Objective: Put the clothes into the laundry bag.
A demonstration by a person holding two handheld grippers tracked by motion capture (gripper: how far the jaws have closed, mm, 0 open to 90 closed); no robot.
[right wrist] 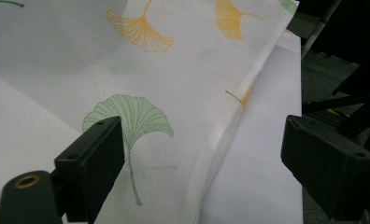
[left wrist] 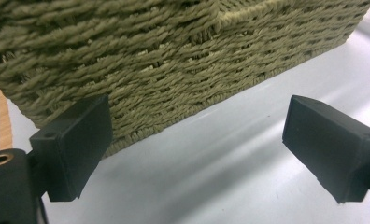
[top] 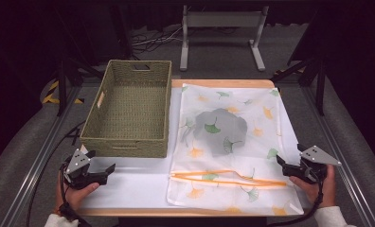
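A white mesh bag printed with orange and green ginkgo leaves lies flat on the right half of the table. A grey garment shows through it, and an orange zipper runs across its near end. My right gripper is at the bag's right edge, open, with nothing between its pads. In the right gripper view the bag's hem runs under my right gripper. My left gripper stands open near the front left corner of the woven basket. In the left gripper view the basket wall is close ahead of my left gripper.
The olive woven basket is empty and fills the table's left half. A white sheet covers the wooden tabletop. Metal rails run along both sides of the table. A grey metal stand and cables sit on the floor behind.
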